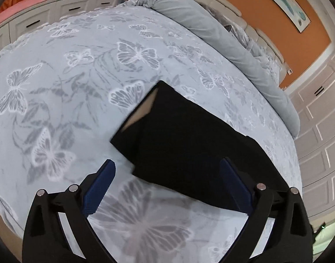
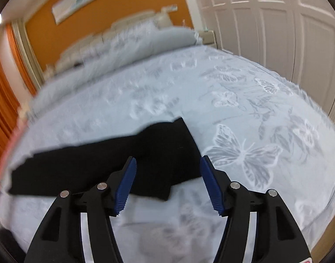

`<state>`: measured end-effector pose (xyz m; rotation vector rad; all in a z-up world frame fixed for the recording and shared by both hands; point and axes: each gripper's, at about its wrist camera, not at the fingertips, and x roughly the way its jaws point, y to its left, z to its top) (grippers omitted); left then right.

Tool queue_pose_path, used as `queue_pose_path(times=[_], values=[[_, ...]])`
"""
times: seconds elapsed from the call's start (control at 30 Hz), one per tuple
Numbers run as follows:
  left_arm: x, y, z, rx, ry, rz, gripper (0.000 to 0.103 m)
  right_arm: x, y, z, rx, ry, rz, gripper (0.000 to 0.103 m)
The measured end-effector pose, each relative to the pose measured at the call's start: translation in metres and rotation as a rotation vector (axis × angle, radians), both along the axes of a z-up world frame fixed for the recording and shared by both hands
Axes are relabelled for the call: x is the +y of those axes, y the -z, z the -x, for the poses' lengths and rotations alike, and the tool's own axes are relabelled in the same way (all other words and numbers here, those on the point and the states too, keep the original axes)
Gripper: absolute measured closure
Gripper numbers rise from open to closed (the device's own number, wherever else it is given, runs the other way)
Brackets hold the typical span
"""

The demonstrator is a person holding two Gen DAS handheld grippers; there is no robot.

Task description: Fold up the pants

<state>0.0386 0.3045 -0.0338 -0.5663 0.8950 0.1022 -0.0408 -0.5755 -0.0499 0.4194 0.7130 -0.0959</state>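
Black pants [image 1: 189, 144] lie flat on a light blue bedspread with a butterfly pattern [image 1: 68, 76]. In the left wrist view the waist end points up-left, with a beige lining showing. My left gripper [image 1: 168, 164] is open and empty, hovering above the near edge of the pants. In the right wrist view the pants [image 2: 114, 162] stretch from centre to the left. My right gripper [image 2: 168, 162] is open and empty, just above the pants' right end. The right wrist view is motion-blurred.
A rolled grey duvet [image 1: 222, 37] and pillows lie along the headboard by the orange wall [image 1: 277, 22]. White cupboard doors [image 2: 266, 28] stand beside the bed. White drawers [image 1: 46, 15] stand on the far side. The bedspread [image 2: 244, 109] extends to the right of the pants.
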Motion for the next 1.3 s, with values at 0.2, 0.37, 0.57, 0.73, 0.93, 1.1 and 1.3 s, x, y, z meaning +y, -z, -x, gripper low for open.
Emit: queue_pose_path(times=[0.2,0.37,0.57,0.73,0.93,1.1,1.3], values=[[-0.025,0.059,-0.041,0.247,-0.064,-0.006,0.021,0.003,0.002,-0.003,-0.017,0.042,-0.152,0.032],[-0.026,0.058,-0.051,0.267,-0.073,-0.043,0.054,0.001,0.008,-0.039,0.008,0.061,-0.222,0.032],[-0.028,0.061,-0.056,0.29,-0.06,-0.065,0.054,0.029,0.037,-0.098,0.178,0.04,-0.313,0.033],[-0.032,0.06,-0.063,0.307,-0.077,-0.085,0.054,0.026,0.024,-0.119,0.081,0.115,-0.297,0.098],[-0.026,0.06,-0.067,0.304,-0.038,-0.106,0.052,0.001,0.025,-0.08,0.004,0.056,-0.246,0.095],[-0.035,0.06,-0.068,0.289,-0.023,-0.167,0.048,-0.015,0.083,-0.058,0.098,0.128,-0.322,0.085],[-0.034,0.063,-0.067,0.271,-0.025,-0.141,0.043,0.001,0.068,-0.07,0.09,0.109,-0.241,0.054]])
